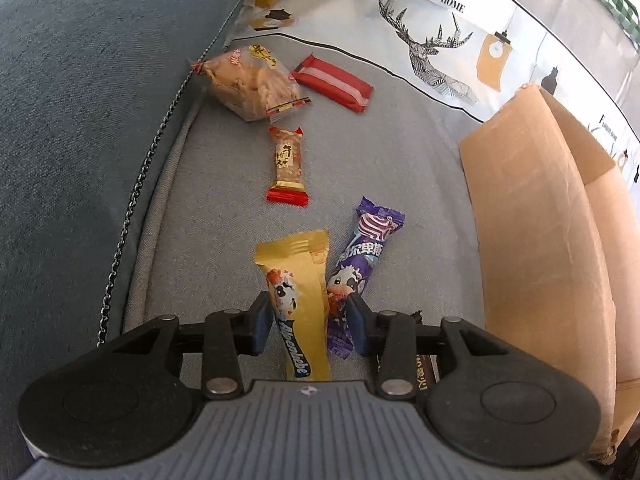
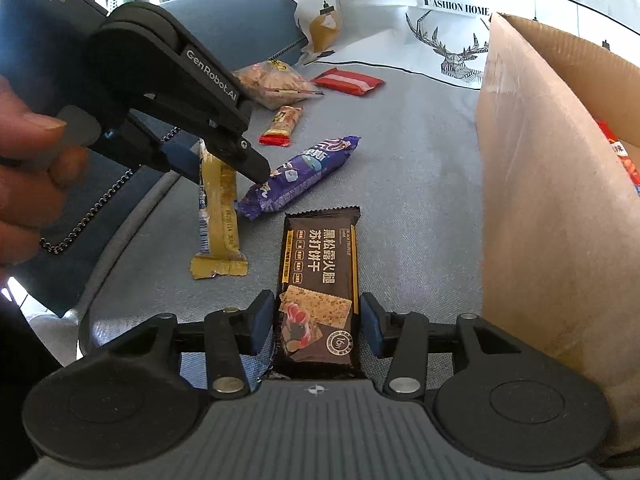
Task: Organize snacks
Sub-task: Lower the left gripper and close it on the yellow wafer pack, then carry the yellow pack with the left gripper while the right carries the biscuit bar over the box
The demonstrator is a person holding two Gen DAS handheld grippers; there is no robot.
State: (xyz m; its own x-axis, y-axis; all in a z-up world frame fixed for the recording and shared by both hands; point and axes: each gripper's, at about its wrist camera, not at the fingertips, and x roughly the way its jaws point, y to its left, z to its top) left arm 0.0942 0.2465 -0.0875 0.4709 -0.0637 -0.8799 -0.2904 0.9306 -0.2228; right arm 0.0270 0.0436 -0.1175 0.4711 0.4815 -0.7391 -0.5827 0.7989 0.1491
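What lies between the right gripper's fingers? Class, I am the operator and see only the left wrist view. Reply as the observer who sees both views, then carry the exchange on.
Observer: A dark brown cracker packet lies flat on the sofa between the fingers of the right gripper.
Operator: Is it gripped?
Observer: I cannot tell. The blue pads sit close against its two long edges.
Operator: Is the cardboard box beside it empty?
Observer: No. The right wrist view looks over the wall of the cardboard box and shows a red packet inside.
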